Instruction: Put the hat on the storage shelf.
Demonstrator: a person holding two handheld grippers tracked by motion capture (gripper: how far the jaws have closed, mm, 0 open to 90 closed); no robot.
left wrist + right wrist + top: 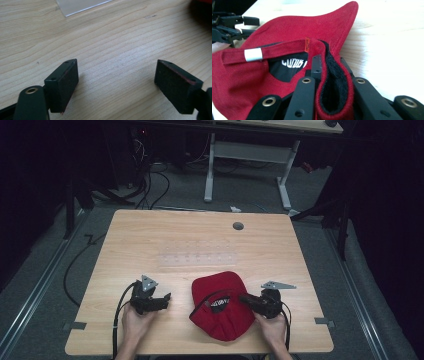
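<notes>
Wooden table (150, 240) at frame centre, dark room around | red cap (220, 312) lower centre, lying inside-up | right gripper (329, 75) clamped on cap's rim, apparently to lift or turn it | left gripper (116, 82) lower left, jaws wide apart, empty, waiting over bare wood

Red cotton-twill baseball cap (220, 312) with black inner sweatband, upturned on the near middle of the light wooden surface (200, 240), opening facing up, brim pointing away toward the far edge. Crown collapsed and rumpled toward the near edge. Back strap (274, 51) stretched across the opening, carrying a small silver metal clip (253, 54) and a tiny orange tag (307, 45). White lettering partly visible on the black lining inside. Rear rim folded over and pinched between the right tongs (329, 82), black band showing within the fold.
</notes>
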